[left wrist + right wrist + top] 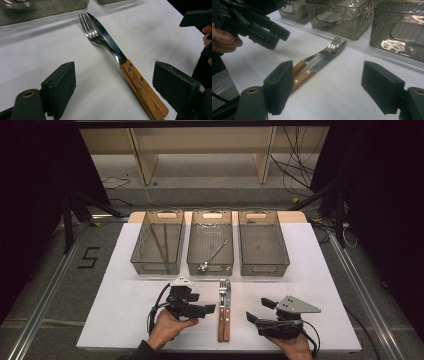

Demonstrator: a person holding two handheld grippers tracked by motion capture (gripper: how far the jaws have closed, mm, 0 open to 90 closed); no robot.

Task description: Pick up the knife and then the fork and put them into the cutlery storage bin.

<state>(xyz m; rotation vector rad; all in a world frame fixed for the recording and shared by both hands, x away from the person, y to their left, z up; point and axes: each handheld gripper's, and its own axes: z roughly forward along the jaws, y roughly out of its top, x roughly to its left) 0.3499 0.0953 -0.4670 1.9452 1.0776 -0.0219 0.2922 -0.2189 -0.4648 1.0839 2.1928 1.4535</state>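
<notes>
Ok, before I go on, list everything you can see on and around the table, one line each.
Table: 1, white, centre.
Bins: 3, smoky clear, row at the far edge.
Chopsticks: 2, brown, left bin.
Metal utensil: 1, silver, middle bin.
Fork: 1, wooden handle, table front, left of the knife.
Knife: 1, wooden handle, beside the fork.
Left gripper: black, open, left of the cutlery.
Right gripper: black, open, right of it.

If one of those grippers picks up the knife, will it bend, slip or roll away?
The knife probably stays stiff: steel blade, riveted wooden handle. Its flat shape suggests no rolling. The shiny blade looks slippery, so the handle is likely the safer grip. It lies against the fork, which may shift too.
</notes>
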